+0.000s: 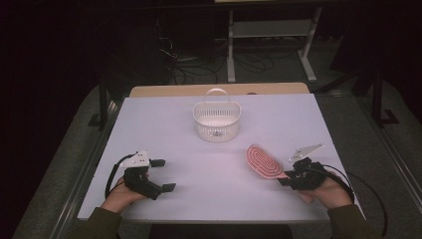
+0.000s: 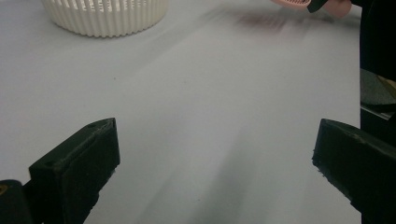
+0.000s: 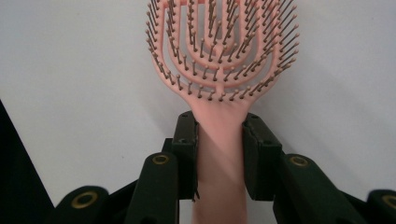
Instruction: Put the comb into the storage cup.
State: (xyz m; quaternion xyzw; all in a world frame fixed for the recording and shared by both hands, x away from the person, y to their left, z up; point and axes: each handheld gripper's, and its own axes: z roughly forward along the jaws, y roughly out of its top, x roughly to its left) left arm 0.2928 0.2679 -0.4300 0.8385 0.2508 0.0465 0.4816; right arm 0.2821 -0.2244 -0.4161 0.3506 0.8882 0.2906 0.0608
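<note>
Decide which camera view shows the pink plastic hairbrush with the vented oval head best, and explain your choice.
The right gripper view: the pink plastic hairbrush is close, its bristles sharp and its handle clamped between the right hand-held gripper jaws. The high view shows the whole brush, small, over the white table. The left gripper view catches one blurred pink edge.

The left gripper [image 1: 162, 175] is resting low at the near left with its jaws spread wide. The right gripper [image 1: 282, 178] is angling inward at the near right, jaws clamping a brush [image 1: 263, 161] handle.
</note>
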